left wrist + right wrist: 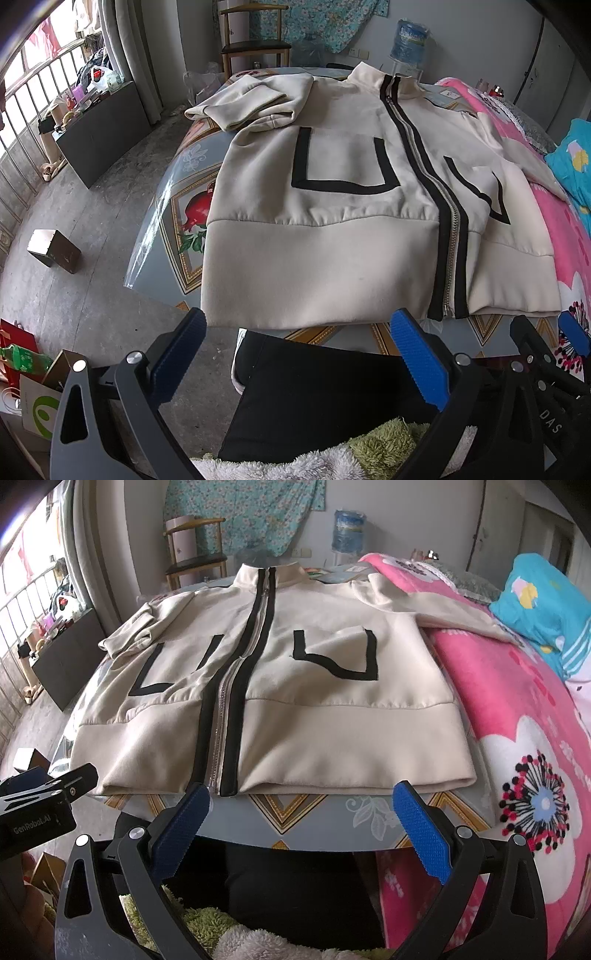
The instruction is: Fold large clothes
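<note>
Folding has barely begun: the jacket [332, 206] lies flat, zipped, on the tabletop [332, 812] just ahead of your left gripper [295, 354] and right gripper [303, 830], both wide open and empty; one sleeve looks tucked, everything else remains.

Cream zip-front jacket [325, 258] spread flat, front up, on patterned table. Zipper closed, flanked by black bands from stand collar down to hem. Black U-shaped pocket outline on each chest panel. Wide plain waistband lies along near table edge. One sleeve folded over near the shoulder; other sleeve [443, 605] stretched out onto pink blanket.
</note>
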A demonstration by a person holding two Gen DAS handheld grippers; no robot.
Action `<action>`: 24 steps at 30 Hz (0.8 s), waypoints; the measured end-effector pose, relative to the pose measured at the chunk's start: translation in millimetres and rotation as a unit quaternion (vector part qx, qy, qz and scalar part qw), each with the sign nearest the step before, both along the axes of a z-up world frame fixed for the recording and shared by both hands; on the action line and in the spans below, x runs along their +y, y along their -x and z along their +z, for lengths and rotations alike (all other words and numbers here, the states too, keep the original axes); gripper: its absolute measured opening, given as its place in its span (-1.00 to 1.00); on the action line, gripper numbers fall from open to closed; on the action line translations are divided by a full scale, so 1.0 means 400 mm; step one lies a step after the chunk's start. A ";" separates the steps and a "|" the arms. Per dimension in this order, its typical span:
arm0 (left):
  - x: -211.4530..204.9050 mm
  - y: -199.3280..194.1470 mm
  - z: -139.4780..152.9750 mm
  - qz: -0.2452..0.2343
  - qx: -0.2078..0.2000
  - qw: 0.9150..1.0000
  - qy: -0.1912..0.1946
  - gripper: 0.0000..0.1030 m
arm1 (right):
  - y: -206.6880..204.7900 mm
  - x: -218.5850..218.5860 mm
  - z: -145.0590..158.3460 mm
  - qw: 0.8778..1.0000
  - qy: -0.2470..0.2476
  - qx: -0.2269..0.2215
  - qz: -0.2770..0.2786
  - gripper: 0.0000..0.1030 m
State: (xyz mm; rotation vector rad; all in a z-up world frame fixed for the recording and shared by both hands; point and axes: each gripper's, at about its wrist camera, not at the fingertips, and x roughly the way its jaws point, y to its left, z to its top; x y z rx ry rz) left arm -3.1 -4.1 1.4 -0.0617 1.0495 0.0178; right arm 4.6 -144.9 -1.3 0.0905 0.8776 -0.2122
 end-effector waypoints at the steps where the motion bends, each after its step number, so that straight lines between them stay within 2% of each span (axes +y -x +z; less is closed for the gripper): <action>1: 0.002 0.001 0.000 0.000 0.000 1.000 0.001 0.91 | 0.000 0.007 0.005 1.000 0.003 0.000 0.001 0.87; 24: 0.010 0.005 0.010 0.002 -0.004 1.000 0.003 0.91 | 0.003 0.014 0.010 1.000 0.009 -0.006 0.002 0.87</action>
